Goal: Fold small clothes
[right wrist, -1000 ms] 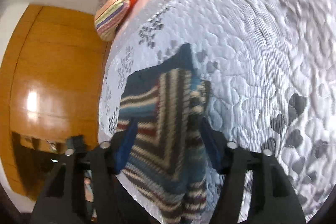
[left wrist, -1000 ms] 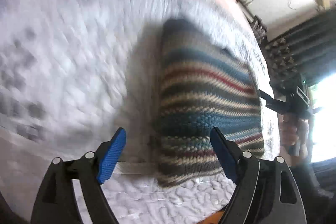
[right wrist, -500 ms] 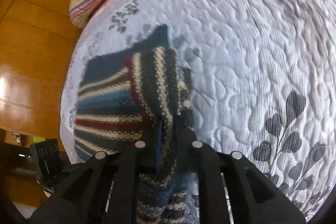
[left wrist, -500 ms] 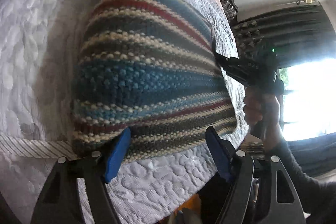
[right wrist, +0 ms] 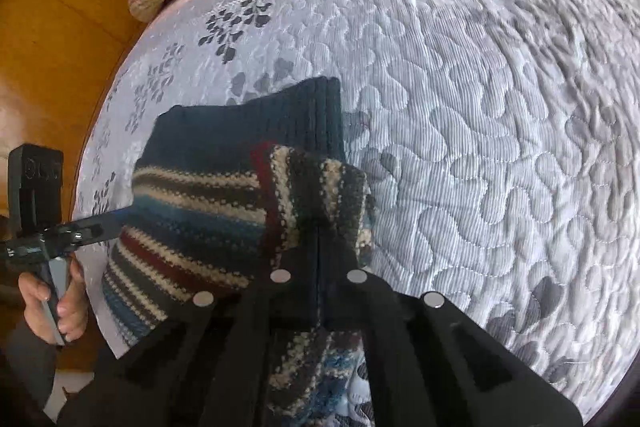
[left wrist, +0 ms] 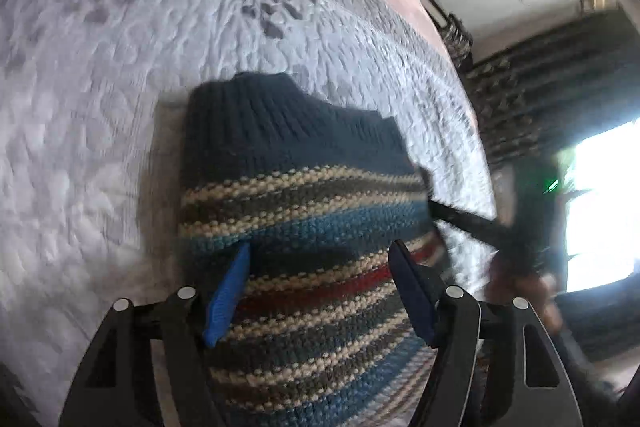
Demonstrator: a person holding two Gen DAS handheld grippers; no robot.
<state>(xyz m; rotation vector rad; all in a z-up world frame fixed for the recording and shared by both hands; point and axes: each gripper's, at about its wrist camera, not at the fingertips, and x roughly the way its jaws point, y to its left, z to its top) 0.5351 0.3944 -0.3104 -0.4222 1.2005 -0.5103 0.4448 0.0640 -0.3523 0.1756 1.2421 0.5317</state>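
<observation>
Folding the striped sweater point(left wrist: 304, 227) on the bed point(right wrist: 480, 107)

Right gripper point(right wrist: 318, 227) clamps a folded edge at centre frame to carry it over; left gripper point(left wrist: 320, 283), jaws spread, hovers low.

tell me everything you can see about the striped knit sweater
The striped knit sweater is chunky wool-like knit, banded cream, grey, blue and red, with a dark navy ribbed edge at its far end. It lies on the quilted bedspread, one part folded over. The right gripper is shut on that fold; the left gripper is open over it.
</observation>
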